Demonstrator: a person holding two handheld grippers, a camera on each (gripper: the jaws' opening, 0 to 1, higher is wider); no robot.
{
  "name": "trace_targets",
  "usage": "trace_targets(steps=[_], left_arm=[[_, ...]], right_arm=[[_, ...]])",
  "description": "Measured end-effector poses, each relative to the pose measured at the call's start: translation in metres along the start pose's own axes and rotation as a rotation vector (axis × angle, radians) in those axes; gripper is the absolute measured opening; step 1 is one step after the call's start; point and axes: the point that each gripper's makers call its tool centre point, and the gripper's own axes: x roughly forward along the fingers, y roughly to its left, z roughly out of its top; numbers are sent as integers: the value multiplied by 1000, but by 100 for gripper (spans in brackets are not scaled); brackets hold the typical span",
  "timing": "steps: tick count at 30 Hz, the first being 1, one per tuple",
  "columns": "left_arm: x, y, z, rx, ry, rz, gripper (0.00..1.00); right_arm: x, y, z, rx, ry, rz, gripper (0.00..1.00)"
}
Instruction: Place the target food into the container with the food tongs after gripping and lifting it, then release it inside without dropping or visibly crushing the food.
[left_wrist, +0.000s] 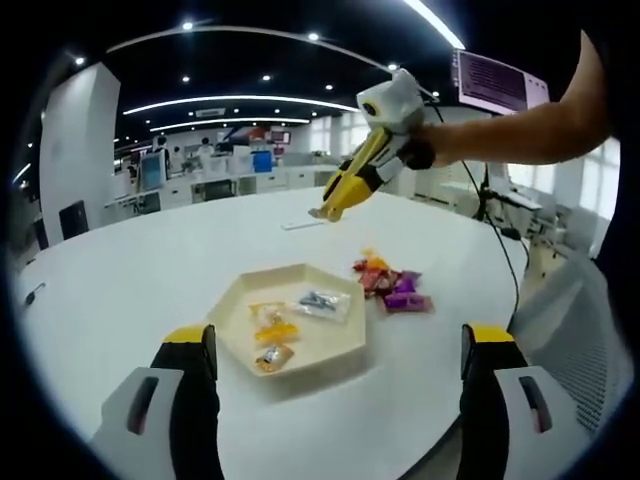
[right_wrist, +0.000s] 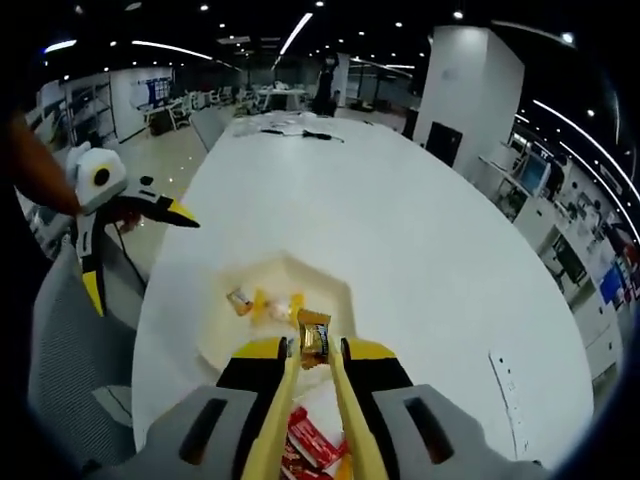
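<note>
Right gripper (right_wrist: 312, 350) was clamped on tongs (right_wrist: 300, 420) pinching a snack packet (right_wrist: 313, 338) above the tray (right_wrist: 330, 290); lower, then ease open gently. Left gripper (left_wrist: 335, 375) stood apart.

Open-plan office: dark ceiling w/ spotlights (left_wrist: 187, 25) & light strips, white pillar (right_wrist: 468, 75), desks (left_wrist: 215, 185) behind big white counter (left_wrist: 150, 270).

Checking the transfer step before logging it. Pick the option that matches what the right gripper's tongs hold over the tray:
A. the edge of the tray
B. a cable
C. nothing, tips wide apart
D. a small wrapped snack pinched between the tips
D: in the right gripper view the right gripper has the tongs closed on a small wrapped snack, held above the hexagonal tray.
</note>
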Motion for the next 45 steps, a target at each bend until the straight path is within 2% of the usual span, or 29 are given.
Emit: trace_targets(steps=[8,16,22,25,41,45], left_arm=[[-1,1,2,4,-8,6,98],[-2,3,3,11,-16,14,97],[-2,3,4,11,-17,13,97],[-2,2,4,12,-18,13,97],[-1,1,3,14,-11,6,98],[-1,1,3,16,-9,7,98]], right_arm=[[12,28,33,-47,-32,49,21],[22,39,41,-58,-41,65,21],[21,37,44,-77,-54,52,25],[18,36,45,-56,-63,59,26],[-2,25,47,-44,-115,36,27],[-5,21,43,-35,-109,27,28]])
